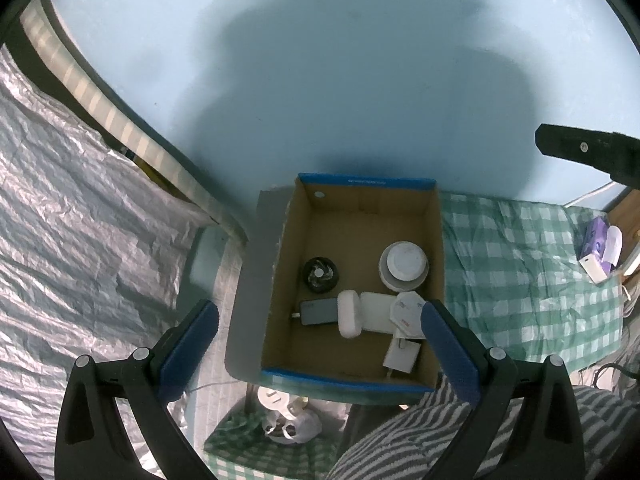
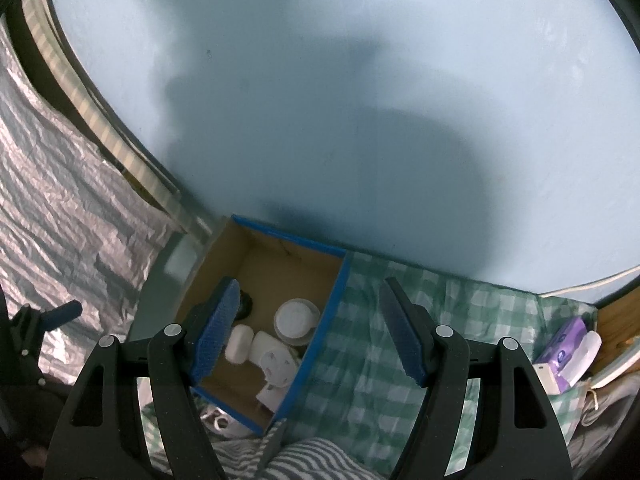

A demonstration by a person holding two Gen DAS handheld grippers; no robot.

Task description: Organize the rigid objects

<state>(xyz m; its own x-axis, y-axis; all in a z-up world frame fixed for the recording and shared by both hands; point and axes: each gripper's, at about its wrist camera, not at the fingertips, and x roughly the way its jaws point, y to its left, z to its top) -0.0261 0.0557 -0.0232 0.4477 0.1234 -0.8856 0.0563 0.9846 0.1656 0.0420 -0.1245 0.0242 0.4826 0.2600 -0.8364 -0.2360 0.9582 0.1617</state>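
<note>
Left wrist view: left gripper (image 1: pixel 320 344) and right gripper (image 2: pixel 312 332) are held released, empty; the rigid, light white case (image 1: pixel 349 313) in the cardboard box (image 1: pixel 360 185) is best pinched across its narrow sides.

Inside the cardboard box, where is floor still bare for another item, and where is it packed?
The cardboard box has bare floor along its far wall, beyond the black round fan and white round container. A second bare strip lies at the near left, below the dark phone. The near right is crowded: white case, plugs and white adapter touch or overlap.
</note>
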